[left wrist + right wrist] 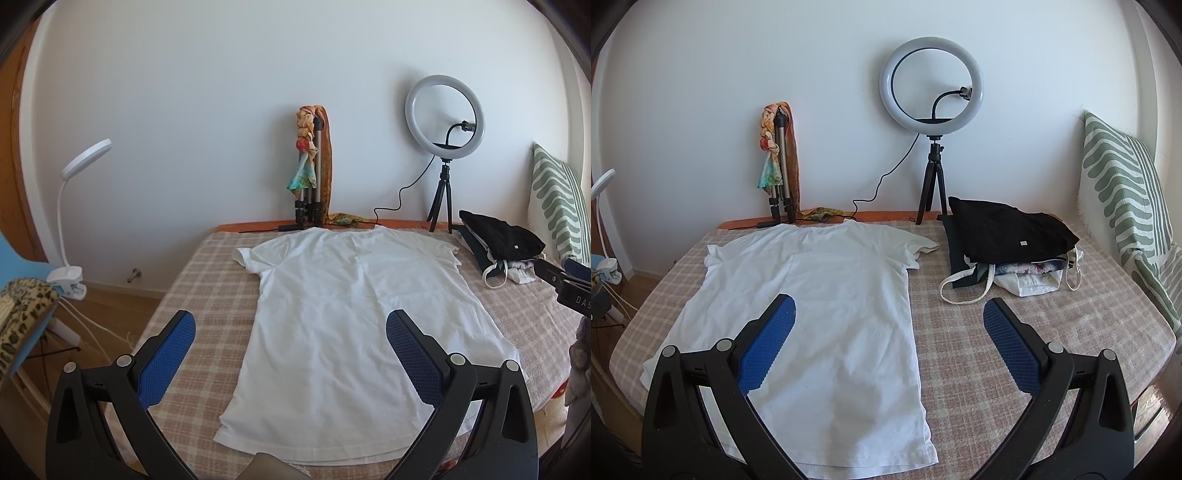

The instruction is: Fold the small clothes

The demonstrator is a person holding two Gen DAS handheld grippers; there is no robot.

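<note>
A white T-shirt (343, 317) lies flat and spread out on the checked bed cover (207, 280), hem toward me, collar toward the wall. It also shows in the right wrist view (820, 314). My left gripper (291, 325) is open and empty, held above the shirt's lower left part. My right gripper (890, 310) is open and empty, held above the shirt's lower right edge. Part of the right gripper shows at the right edge of the left wrist view (561, 284).
A pile of folded clothes with a black garment on top (1008, 229) and a cloth bag (1027, 284) sits at the back right. A ring light on a tripod (932, 92), a folded tripod with scarves (779, 162) and a striped pillow (1126, 192) line the wall. A clip lamp (74, 206) stands left of the bed.
</note>
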